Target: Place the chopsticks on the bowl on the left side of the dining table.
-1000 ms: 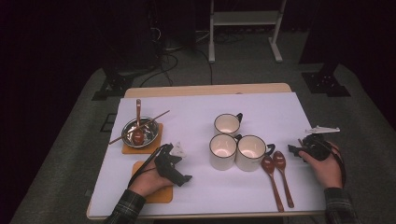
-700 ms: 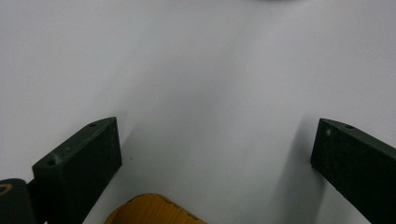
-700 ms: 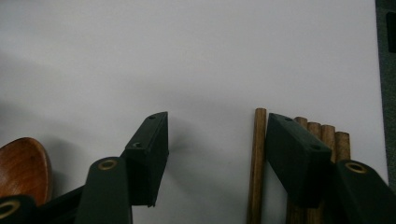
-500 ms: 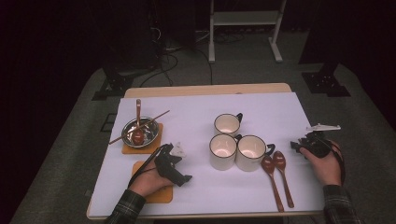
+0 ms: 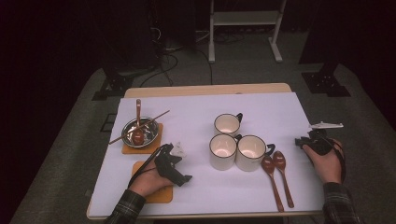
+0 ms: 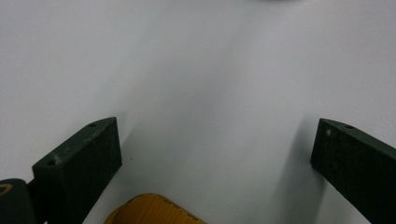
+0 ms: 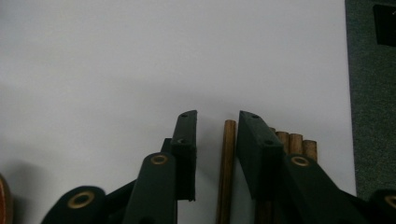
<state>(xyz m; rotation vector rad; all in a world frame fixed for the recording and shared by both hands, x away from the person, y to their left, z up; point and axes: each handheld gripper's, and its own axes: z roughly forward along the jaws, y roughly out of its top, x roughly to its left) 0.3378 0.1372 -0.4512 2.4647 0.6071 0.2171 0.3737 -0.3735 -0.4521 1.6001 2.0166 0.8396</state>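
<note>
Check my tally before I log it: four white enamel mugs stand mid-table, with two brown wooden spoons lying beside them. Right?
Not quite: the high view shows three white enamel mugs, not four. The two brown wooden spoons do lie beside them on the white table.

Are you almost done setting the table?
About halfway, it seems. One bowl already sits on its mat with a spoon in it. Now the right gripper has just been closing its jaws around one wooden stick, not yet pinching it. Still left: the second mat by the open left gripper is bare, and three cups and two spoons wait.
</note>
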